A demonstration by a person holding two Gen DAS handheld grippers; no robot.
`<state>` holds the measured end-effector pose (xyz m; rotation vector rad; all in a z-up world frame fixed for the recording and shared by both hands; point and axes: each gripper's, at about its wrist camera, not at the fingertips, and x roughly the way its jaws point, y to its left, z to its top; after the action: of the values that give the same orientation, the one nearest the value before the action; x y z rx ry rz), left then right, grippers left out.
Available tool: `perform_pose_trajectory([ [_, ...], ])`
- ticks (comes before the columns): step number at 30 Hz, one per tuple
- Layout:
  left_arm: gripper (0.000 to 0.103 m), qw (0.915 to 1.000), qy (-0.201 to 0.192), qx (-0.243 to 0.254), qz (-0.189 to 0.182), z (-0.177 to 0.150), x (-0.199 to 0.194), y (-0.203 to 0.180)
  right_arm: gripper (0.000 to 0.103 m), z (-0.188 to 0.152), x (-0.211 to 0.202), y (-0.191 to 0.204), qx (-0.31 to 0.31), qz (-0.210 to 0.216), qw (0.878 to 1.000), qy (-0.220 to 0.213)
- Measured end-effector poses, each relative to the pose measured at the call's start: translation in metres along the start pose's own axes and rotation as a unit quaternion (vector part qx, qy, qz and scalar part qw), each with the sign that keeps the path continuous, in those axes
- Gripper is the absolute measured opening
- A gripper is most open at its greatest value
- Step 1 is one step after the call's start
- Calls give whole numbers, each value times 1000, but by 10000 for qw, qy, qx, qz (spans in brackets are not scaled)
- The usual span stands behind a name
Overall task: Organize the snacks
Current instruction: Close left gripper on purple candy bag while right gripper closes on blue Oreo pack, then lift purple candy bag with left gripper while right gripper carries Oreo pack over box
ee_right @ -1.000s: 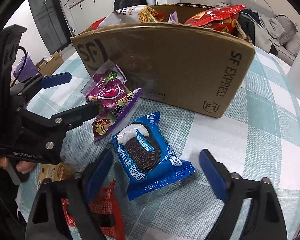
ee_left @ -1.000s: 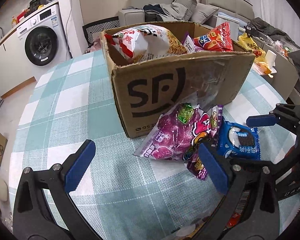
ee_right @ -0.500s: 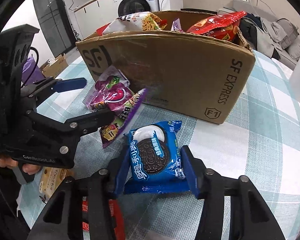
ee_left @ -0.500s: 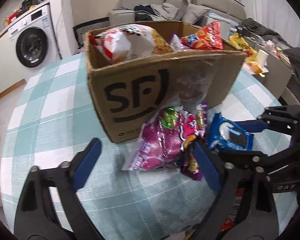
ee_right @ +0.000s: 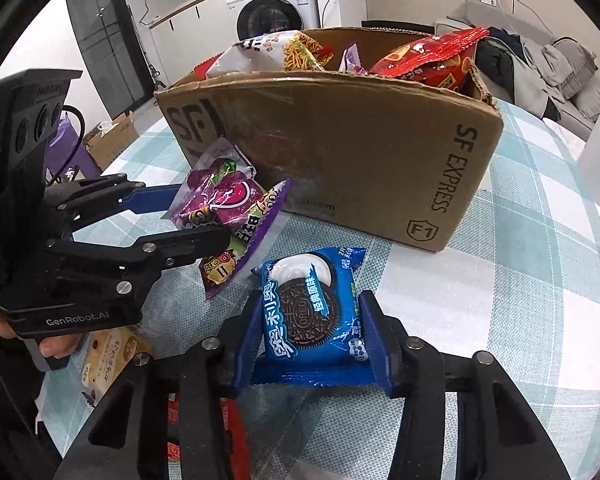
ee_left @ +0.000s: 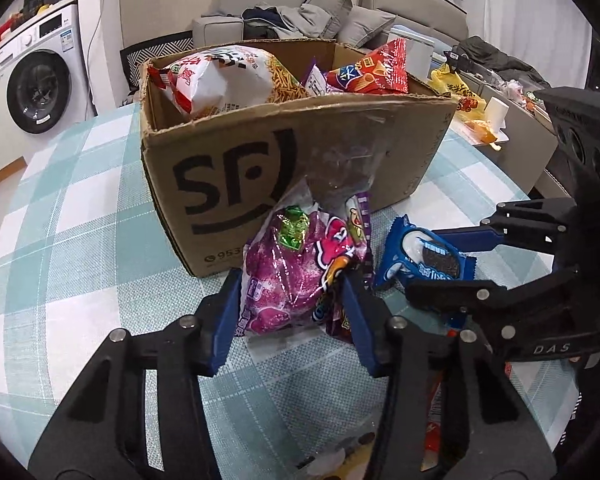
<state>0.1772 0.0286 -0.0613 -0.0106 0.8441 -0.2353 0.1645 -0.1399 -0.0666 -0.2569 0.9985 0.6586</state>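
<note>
A purple candy bag (ee_left: 284,264) leans against the front of the SF cardboard box (ee_left: 228,152). My left gripper (ee_left: 294,308) is closing and its blue pads press on the bag's two sides. A second purple-edged packet (ee_right: 244,256) lies under that bag. To its right, a blue Oreo packet (ee_right: 308,304) sits between the pads of my right gripper (ee_right: 311,320), which is closing and squeezes it just above the tablecloth. The box (ee_right: 360,152) holds a white noodle-snack bag (ee_left: 228,76) and a red chip bag (ee_left: 368,72).
The round table wears a teal checked cloth (ee_left: 80,240). A beige packet (ee_right: 108,356) and a red packet (ee_right: 228,440) lie near the front edge beneath the grippers. A person's hand (ee_right: 56,346) holds the left gripper. A washing machine (ee_left: 36,88) and a sofa (ee_left: 300,16) stand behind.
Both grippers went from wide open to closed: the left onto the purple candy bag, the right onto the Oreo packet, which now stands more upright. The left gripper moved a little closer to the box.
</note>
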Motion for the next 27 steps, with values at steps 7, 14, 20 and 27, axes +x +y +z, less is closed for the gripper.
perform_pose_trajectory([
  [7, 39, 9999, -119, 31, -24, -2, -12, -4, 45, -1, -10, -5, 33, 10, 9999, -139],
  [14, 39, 9996, -248, -23, -96, -3, -26, 1, 45, -1, -21, -9, 68, 49, 9995, -310],
  [20, 39, 9990, -428, -32, -114, -2, -45, 3, 45, -4, -34, -6, 88, 67, 9987, -493],
  [27, 39, 9978, -655, -51, -105, 0, -71, 3, 45, -1, -51, -3, 124, 50, 9972, -735],
])
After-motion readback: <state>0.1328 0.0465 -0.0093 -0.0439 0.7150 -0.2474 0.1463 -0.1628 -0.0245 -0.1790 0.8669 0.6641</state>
